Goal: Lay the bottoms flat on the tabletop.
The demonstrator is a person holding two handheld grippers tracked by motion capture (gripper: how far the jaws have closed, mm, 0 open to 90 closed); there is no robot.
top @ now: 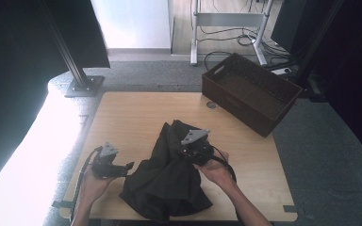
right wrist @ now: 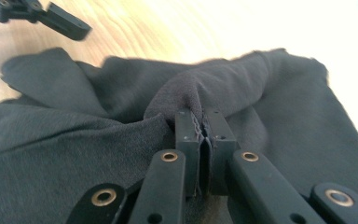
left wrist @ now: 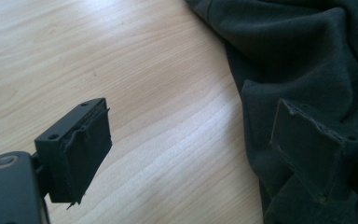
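Your right gripper is clamped on a fold of the dark cloth heaped at the table's near edge. Lift gently, and bring your wide-open, empty left gripper onto the nearest hem before pulling it flat.

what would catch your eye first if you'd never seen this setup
The dark crumpled cloth heaped at the near middle of the wooden table, with the right hand-held gripper pinched shut on a raised fold of it. To its left, the left hand-held gripper hangs open over bare wood by the cloth's edge. A dark woven basket sits empty at the far right corner.
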